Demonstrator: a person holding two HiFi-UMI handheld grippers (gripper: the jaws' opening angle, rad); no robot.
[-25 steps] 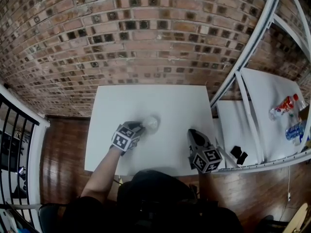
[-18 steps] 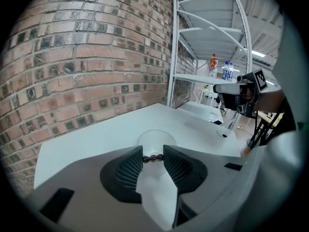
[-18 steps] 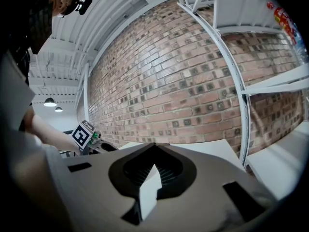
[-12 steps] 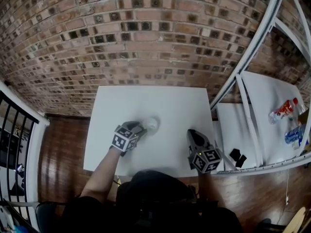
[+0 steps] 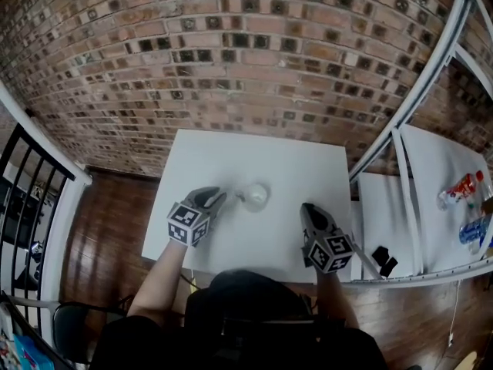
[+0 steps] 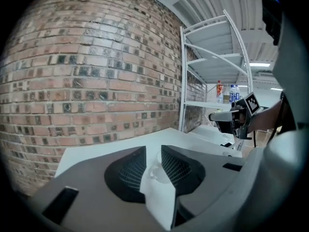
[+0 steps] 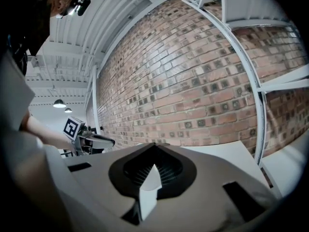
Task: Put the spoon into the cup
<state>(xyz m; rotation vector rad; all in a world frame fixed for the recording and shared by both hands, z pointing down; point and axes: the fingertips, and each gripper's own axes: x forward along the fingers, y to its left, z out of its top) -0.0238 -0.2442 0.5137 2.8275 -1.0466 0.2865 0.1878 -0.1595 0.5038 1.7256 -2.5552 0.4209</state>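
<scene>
A clear cup stands on the white table. A thin pale piece juts from its left side; too small to tell if it is the spoon. My left gripper is just left of the cup and apart from it. Its jaws have just been closing and still stand open with nothing between them. In the left gripper view the cup shows beyond the gap of that gripper. My right gripper hovers over the table's right part, shut and empty, jaws meeting at the tips.
A brick wall rises behind the table. A white shelf rack stands at the right with bottles and a black item on its boards. A black railing is at the left, over wooden floor.
My left gripper has drawn back to the left and risen, so a gap now shows between its tips and the cup. The cup stays on the table. The right gripper shifted slightly.
</scene>
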